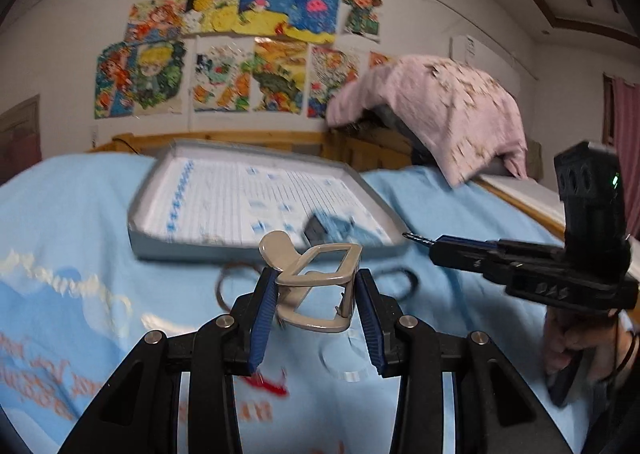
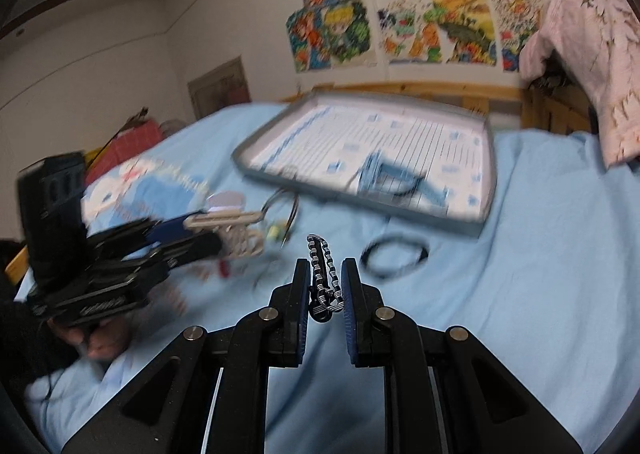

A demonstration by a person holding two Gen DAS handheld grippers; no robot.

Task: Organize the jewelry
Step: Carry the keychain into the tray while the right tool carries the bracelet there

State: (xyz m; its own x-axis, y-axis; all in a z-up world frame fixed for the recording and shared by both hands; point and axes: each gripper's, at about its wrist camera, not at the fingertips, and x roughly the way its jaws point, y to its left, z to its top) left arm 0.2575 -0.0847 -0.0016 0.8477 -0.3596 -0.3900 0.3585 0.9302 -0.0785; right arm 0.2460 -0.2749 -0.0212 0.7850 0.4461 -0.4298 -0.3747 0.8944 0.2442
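Both tongs loaded at once here, looks like mid-carry toward the tray. Left tongs (image 1: 316, 294) pinching a beige claw hair clip (image 1: 316, 286) across its body, blue pads (image 1: 266, 306) pressed on either side, clip held up off the bed (image 1: 460, 213) with its rounded thumb tab pointing toward the tray. Gripped across the frame rather than the tab, probably so the spring jaw doesn't pop open halfway. Right tongs (image 2: 326, 286) nearly closed on a black-and-white striped hair tie (image 2: 322, 274), squashed into a narrow loop standing up between the pads, which makes sense for something that floppy: pinch low, let the rest stick out. Grey shallow tray (image 1: 136, 213) lined with printed paper sitting ahead on the light blue bedsheet, something dark and bluish already lying in its near corner, too smeared to name. Still loose on the sheet just in front of the tray: a black hair tie (image 2: 394, 254) and a thin brown loop (image 1: 224, 282), plus a red bit (image 1: 272, 384) and a clear ring (image 1: 346, 364) nearer the left tongs, hard to say what exactly. Lots of motion blur in both views, so fine detail is a guess. Judging by the spread, sorting only partly done: two pieces in the air, several left on the bed. Tray rim is low, so dropping things in should be easy, though the tie may spring and roll on release.
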